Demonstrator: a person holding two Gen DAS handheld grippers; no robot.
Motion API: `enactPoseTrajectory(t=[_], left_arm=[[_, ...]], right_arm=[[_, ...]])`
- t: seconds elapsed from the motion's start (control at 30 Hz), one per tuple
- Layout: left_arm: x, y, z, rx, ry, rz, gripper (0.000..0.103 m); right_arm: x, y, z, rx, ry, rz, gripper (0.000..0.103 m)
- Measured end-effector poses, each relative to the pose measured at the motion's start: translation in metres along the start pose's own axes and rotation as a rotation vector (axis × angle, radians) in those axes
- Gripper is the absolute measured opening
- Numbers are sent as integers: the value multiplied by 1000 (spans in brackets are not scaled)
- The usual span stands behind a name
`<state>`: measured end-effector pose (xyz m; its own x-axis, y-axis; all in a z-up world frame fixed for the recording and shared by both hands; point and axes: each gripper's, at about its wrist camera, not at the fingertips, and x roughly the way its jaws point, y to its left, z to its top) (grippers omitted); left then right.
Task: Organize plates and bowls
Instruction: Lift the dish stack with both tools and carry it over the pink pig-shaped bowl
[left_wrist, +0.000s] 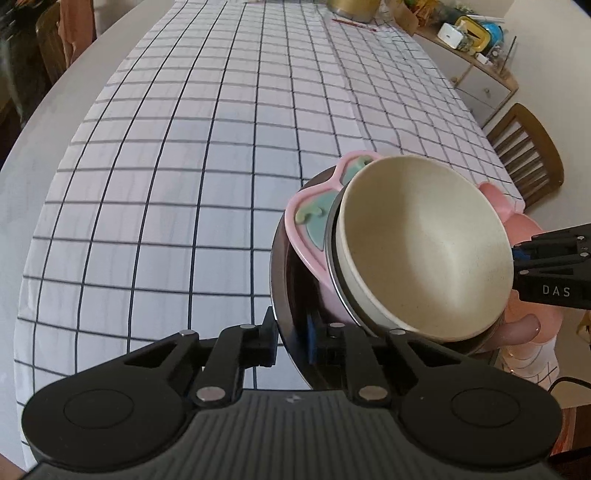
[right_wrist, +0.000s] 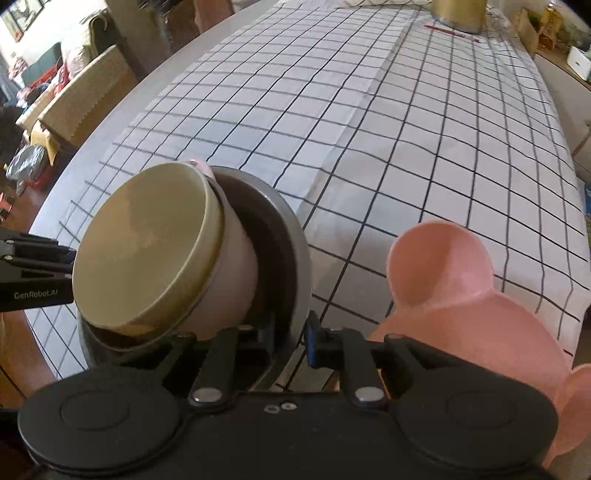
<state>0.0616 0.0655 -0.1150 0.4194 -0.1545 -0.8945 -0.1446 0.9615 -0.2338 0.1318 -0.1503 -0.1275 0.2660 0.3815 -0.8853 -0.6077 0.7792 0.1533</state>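
A steel plate (left_wrist: 282, 280) carries a stack: a pink and teal divided tray (left_wrist: 306, 218), a pink bowl and a cream bowl (left_wrist: 424, 251) nested on top, all tilted. My left gripper (left_wrist: 291, 339) is shut on the plate's near rim. My right gripper (right_wrist: 291, 336) is shut on the opposite rim of the steel plate (right_wrist: 295, 251); it also shows at the right of the left wrist view (left_wrist: 546, 266). The cream bowl (right_wrist: 140, 251) sits inside the pink bowl (right_wrist: 236, 273). The left gripper shows at the left of the right wrist view (right_wrist: 37, 273).
A pink mouse-ear shaped plate (right_wrist: 458, 291) lies on the checked tablecloth (right_wrist: 369, 129) just right of the stack. A gold pot (right_wrist: 458, 13) and a red pencil (right_wrist: 450, 33) sit at the far end. A wooden chair (left_wrist: 528, 151) and a cabinet (left_wrist: 476, 74) stand to the right.
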Motion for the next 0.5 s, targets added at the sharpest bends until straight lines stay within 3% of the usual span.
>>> enactPoseTrajectory(t=[0.5], left_arm=[[-24,-62,37,185,9,-67,14]], right_arm=[[-62,-29,-19,207,-72,-71,15]])
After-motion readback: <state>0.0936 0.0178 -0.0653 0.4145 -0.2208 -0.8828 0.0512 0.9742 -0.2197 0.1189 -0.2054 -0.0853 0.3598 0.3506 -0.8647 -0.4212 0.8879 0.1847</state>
